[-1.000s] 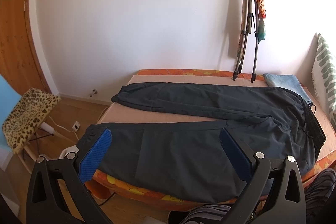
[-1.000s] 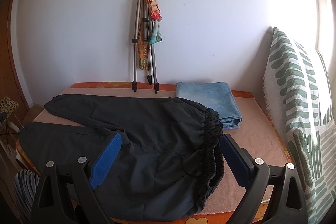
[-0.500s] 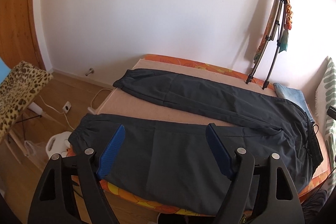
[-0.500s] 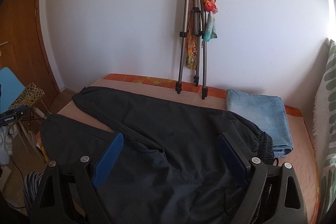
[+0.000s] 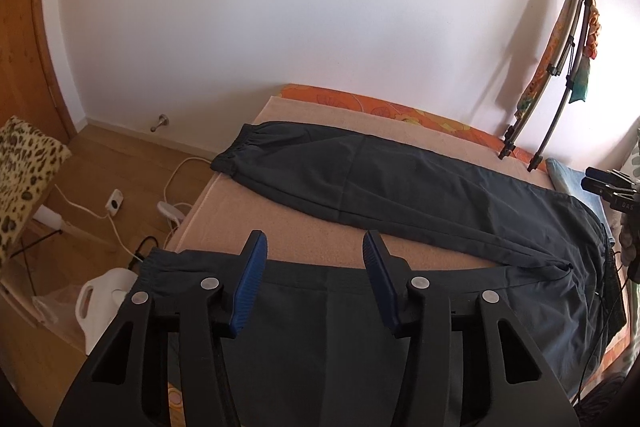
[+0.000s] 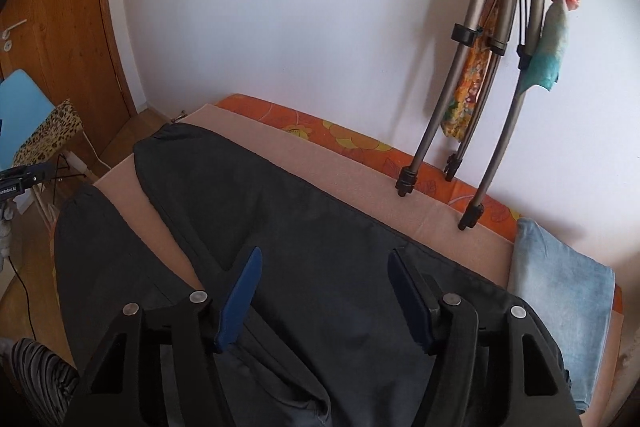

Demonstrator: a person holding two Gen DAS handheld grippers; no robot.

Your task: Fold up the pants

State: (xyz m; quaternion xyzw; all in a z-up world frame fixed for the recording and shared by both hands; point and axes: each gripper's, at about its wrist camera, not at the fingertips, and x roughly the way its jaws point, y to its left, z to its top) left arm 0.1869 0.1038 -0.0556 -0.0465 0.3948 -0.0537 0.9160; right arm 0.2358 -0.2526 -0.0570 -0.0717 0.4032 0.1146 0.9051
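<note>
From the left wrist view, the dark pants [image 5: 400, 187] lie spread flat on a tan-covered bed [image 5: 248, 211], the two legs splayed apart with bare cover between them, the far leg running toward the wall and the near leg along the bed's front edge; the left gripper [image 5: 314, 247] hangs over the near leg close to its cuff, its blue pads parted with nothing pinched between them, the jaws having just been closing; a tripod [image 5: 560, 75] leans on the wall behind, and cables and a white jug [image 5: 100, 303] sit on the wooden floor beside the bed. From the right wrist view, the same pants [image 6: 280, 227] fill the foreground, waist end toward the camera; the right gripper [image 6: 324, 259] hovers above the upper part of the far leg, its jaws also having just been closing yet still apart, gripping no cloth; a folded light-blue garment [image 6: 560, 287] rests on the bed just beside the pants, and a leopard-print stool [image 6: 48, 135] stands by the door.
</note>
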